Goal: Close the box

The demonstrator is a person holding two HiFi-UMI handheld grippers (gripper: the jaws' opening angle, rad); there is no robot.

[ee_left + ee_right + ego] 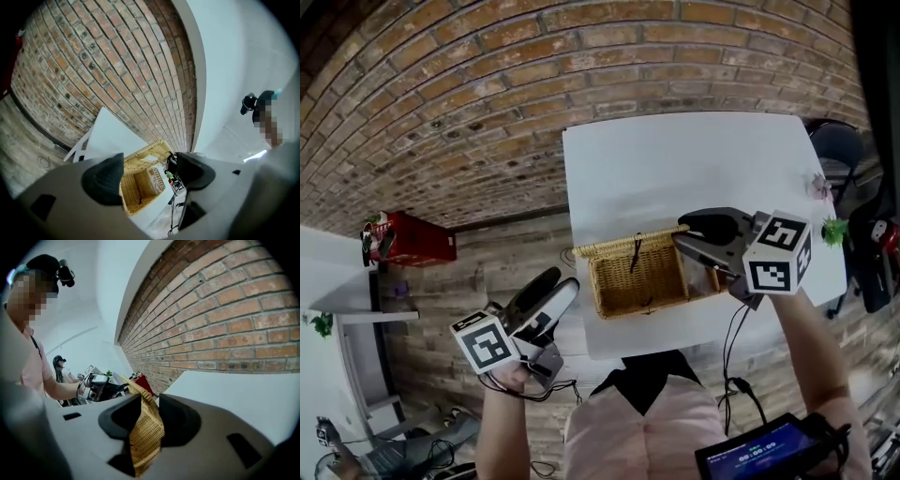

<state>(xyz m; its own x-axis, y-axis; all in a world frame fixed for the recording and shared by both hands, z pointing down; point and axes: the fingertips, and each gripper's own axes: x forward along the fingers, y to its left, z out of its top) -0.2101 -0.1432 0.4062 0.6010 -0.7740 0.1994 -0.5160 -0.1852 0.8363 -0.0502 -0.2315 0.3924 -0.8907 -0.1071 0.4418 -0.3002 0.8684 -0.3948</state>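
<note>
The wicker box [642, 277] is sitting open-topped by the white table [694, 169]'s near edge, long axis running left to right along it; the right gripper [701, 246] is pinching a wicker panel [146, 430] at its right end; the left gripper [561, 283] is hovering off the table, jaws wide, empty.

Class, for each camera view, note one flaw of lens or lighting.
Head view: the lens bows the red brick wall into arcs, and the white rectangular table looks washed out. Left gripper view: black corners ring the picture, and the wall curves too. Right gripper view: the tan woven wicker flap gripped by the right tool is shaded low down.
</note>
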